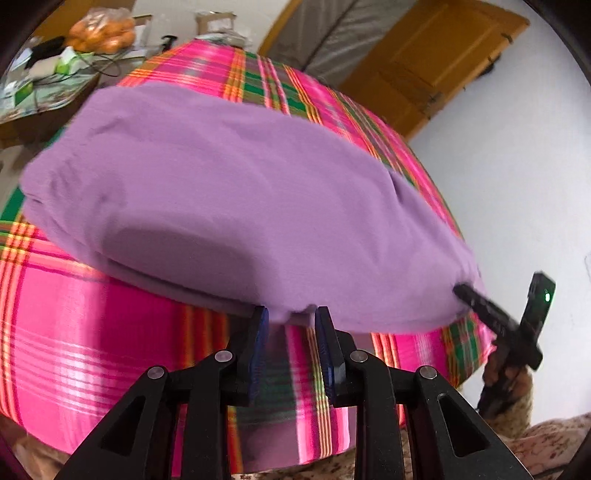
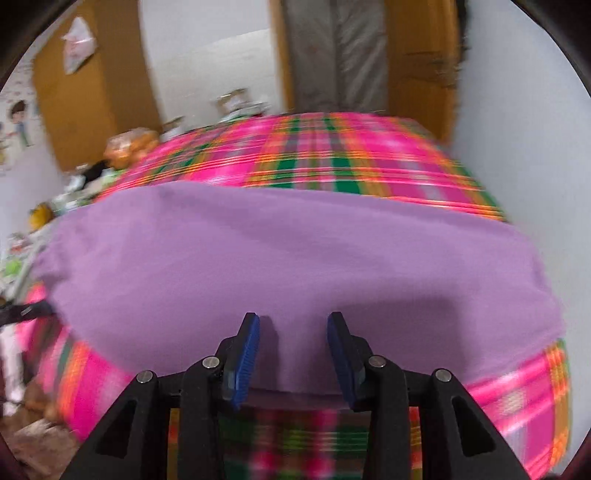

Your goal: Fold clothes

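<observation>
A purple garment (image 1: 221, 192) lies folded and flat on a surface covered in pink plaid cloth (image 1: 92, 332), with its near edge at the surface's front. My left gripper (image 1: 291, 314) is open. Its blue pads stand apart at that near edge, and a small dip of the hem hangs between the tips, unpressed. A dark finger of the right gripper (image 1: 480, 302) touches the garment's right corner. In the right wrist view the garment (image 2: 277, 251) fills the middle. My right gripper (image 2: 293, 319) is open over its near edge, with purple fabric lying loose between the pads. The left gripper's finger (image 2: 33, 310) shows at the far left.
A cluttered side table with a bag of oranges (image 1: 103, 31) stands beyond the far left corner. A wooden door (image 1: 436, 62) and a white wall (image 1: 517, 184) lie behind and to the right. Brown-flecked fabric (image 1: 546, 443) sits low at the front right. Bare plaid (image 2: 332, 155) stretches beyond the garment.
</observation>
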Motion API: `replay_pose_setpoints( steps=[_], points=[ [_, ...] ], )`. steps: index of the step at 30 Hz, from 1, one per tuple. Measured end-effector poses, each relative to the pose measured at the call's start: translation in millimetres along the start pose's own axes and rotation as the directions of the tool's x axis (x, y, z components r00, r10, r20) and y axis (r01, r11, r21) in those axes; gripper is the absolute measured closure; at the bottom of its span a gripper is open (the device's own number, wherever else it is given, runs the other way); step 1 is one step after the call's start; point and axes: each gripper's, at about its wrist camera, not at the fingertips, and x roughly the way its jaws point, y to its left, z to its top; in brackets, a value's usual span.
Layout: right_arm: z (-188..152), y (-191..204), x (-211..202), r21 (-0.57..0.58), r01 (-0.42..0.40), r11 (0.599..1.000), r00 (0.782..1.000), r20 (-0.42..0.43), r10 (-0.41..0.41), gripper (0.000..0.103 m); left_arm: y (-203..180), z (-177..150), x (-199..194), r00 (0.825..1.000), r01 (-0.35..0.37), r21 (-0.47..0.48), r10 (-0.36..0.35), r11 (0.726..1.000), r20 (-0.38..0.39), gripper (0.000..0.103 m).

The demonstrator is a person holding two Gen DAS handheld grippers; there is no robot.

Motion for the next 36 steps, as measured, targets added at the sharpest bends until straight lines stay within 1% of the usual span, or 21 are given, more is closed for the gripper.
replay_pose_setpoints(
  steps=[1, 3, 4, 5, 6, 8, 9, 12, 16, 18, 21, 24, 26, 28, 30, 31, 32, 33, 34, 36],
  points=[
    [1.4, 6.7, 0.0, -0.012, -0.013, 1.000, 1.000, 0.005, 0.013, 0.063, 1.7, 3.6, -2.7, 1.000, 0.010, -0.008, -0.010, 1.000, 0.013, 0.076],
    [4.2, 20.2, 7.6, -0.029, -0.026, 0.999, 0.999, -0.020, 0.025, 0.063, 7.8, 11.1, -10.8, 0.999, 0.018, -0.019, -0.017, 1.000, 0.045, 0.076],
    [4.7, 26.3, 11.7, -0.047, -0.029, 0.998, 0.999, -0.032, 0.027, 0.062, 9.5, 14.9, -12.5, 0.998, 0.018, -0.020, -0.017, 1.000, 0.055, 0.076],
    [4.4, 32.0, 15.2, -0.073, -0.031, 0.997, 0.999, -0.041, 0.028, 0.059, 10.2, 19.4, -11.7, 0.998, 0.020, -0.024, -0.018, 1.000, 0.065, 0.076],
    [4.4, 37.3, 16.9, -0.096, -0.048, 0.994, 0.998, -0.054, 0.043, 0.059, 9.0, 24.2, -7.4, 0.998, 0.025, -0.026, -0.024, 0.999, 0.063, 0.076],
    [7.0, 44.2, 17.3, -0.129, -0.093, 0.987, 0.994, -0.077, 0.083, 0.060, 5.6, 33.6, 3.0, 0.998, 0.039, -0.028, -0.038, 0.999, 0.052, 0.076],
    [11.5, 43.9, 17.5, -0.133, -0.097, 0.986, 0.993, -0.075, 0.088, 0.060, 3.9, 38.4, 8.2, 0.998, 0.046, -0.030, -0.045, 0.998, 0.047, 0.076],
    [26.6, 41.9, 18.0, -0.139, -0.110, 0.984, 0.993, -0.062, 0.102, 0.060, -4.8, 52.3, 22.0, 0.998, 0.067, 0.012, -0.068, 0.998, 0.015, 0.076],
    [56.9, 34.7, 18.7, -0.112, -0.112, 0.987, 0.994, -0.005, 0.112, 0.060, -20.0, 71.1, 44.2, 0.996, 0.088, 0.075, -0.086, 0.993, -0.021, 0.076],
    [75.7, 32.0, 24.1, -0.104, -0.114, 0.988, 0.993, 0.020, 0.116, 0.060, -23.4, 79.6, 54.3, 0.995, 0.094, 0.087, -0.091, 0.992, -0.040, 0.076],
    [105.2, 32.4, 42.9, -0.086, -0.170, 0.982, 0.985, 0.024, 0.173, 0.060, -22.1, 89.3, 67.0, 0.994, 0.092, 0.085, -0.088, 0.992, -0.060, 0.076],
    [131.5, 33.9, 70.5, -0.043, -0.260, 0.965, 0.966, -0.006, 0.260, 0.060, -15.5, 92.1, 79.6, 0.992, 0.088, 0.066, -0.082, 0.994, -0.093, 0.076],
    [142.5, 35.2, 87.6, -0.017, -0.297, 0.955, 0.954, -0.042, 0.296, 0.060, -10.9, 93.1, 81.8, 0.989, 0.113, 0.060, -0.107, 0.992, -0.098, 0.076],
    [149.7, 36.6, 102.8, 0.001, -0.340, 0.940, 0.937, -0.086, 0.339, 0.060, -5.4, 91.7, 79.4, 0.986, 0.139, 0.044, -0.134, 0.989, -0.100, 0.076],
    [151.2, 37.4, 119.6, 0.036, -0.405, 0.914, 0.902, -0.149, 0.406, 0.060, -0.8, 91.2, 78.7, 0.982, 0.164, 0.027, -0.160, 0.986, -0.101, 0.076],
    [151.3, 38.0, 127.1, 0.057, -0.437, 0.898, 0.881, -0.177, 0.440, 0.060, 0.5, 91.9, 80.2, 0.980, 0.175, 0.018, -0.173, 0.984, -0.100, 0.076],
    [151.5, 38.0, 133.6, 0.079, -0.478, 0.875, 0.852, -0.200, 0.484, 0.060, 1.5, 92.4, 81.2, 0.978, 0.184, 0.014, -0.182, 0.983, -0.099, 0.076],
    [150.1, 37.8, 136.3, 0.089, -0.501, 0.861, 0.835, -0.214, 0.507, 0.060, 2.4, 92.8, 82.0, 0.977, 0.192, 0.011, -0.190, 0.981, -0.098, 0.076],
    [148.4, 38.1, 137.4, 0.088, -0.506, 0.858, 0.830, -0.222, 0.512, 0.060, 3.3, 93.3, 82.8, 0.975, 0.200, 0.008, -0.198, 0.980, -0.096, 0.076],
    [145.1, 39.2, 136.1, 0.073, -0.504, 0.860, 0.832, -0.227, 0.507, 0.064, 5.0, 94.1, 84.4, 0.972, 0.216, 0.001, -0.215, 0.976, -0.094, 0.076]
  ],
)
